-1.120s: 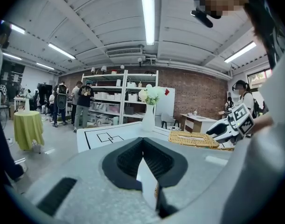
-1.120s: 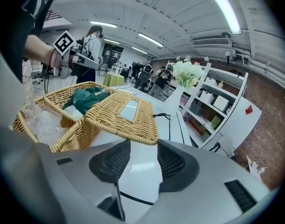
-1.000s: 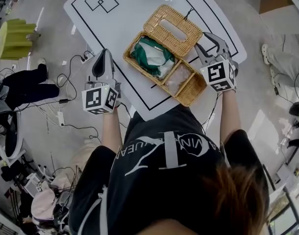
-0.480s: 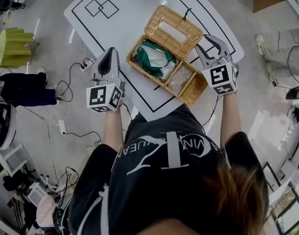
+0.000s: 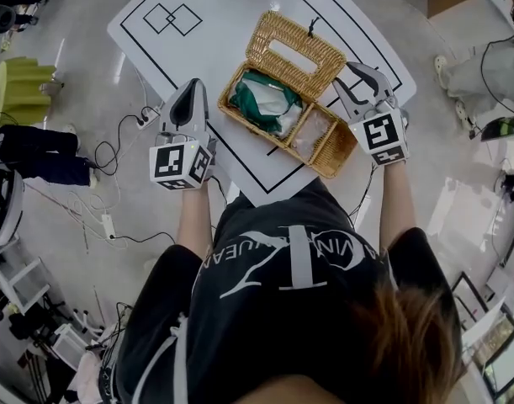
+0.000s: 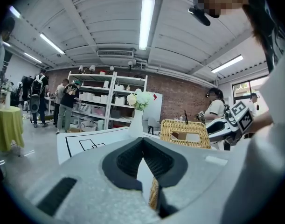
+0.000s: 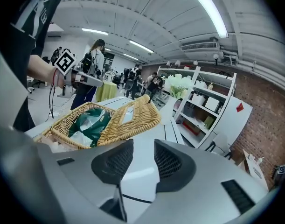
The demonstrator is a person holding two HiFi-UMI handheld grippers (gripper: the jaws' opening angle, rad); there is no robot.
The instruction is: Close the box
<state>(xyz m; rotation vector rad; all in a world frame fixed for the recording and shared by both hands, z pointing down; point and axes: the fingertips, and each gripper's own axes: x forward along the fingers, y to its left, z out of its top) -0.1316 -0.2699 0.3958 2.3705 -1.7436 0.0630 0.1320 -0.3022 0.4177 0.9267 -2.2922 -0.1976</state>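
A wicker box (image 5: 325,153) stands on the white table (image 5: 231,23) with its slotted lid (image 5: 294,50) swung back and open. A green and white bag (image 5: 261,99) lies inside. My left gripper (image 5: 189,93) hovers over the table's left edge, just left of the box, shut and empty. In the left gripper view its pads (image 6: 154,160) meet and the lid (image 6: 185,133) shows ahead. My right gripper (image 5: 351,81) is right of the box beside the lid. Its jaws are closing with nothing between them. In the right gripper view (image 7: 143,155) the box (image 7: 63,125) and lid (image 7: 133,118) lie ahead to the left.
Black lines and squares mark the table. A white vase with flowers (image 6: 137,111) stands on it. Cables (image 5: 113,150) trail over the floor to the left, near a green-covered stand (image 5: 21,66). People stand by shelves (image 6: 98,104) in the background.
My left gripper has edged up and right, closer to the box's left side. The right gripper has stayed beside the lid.
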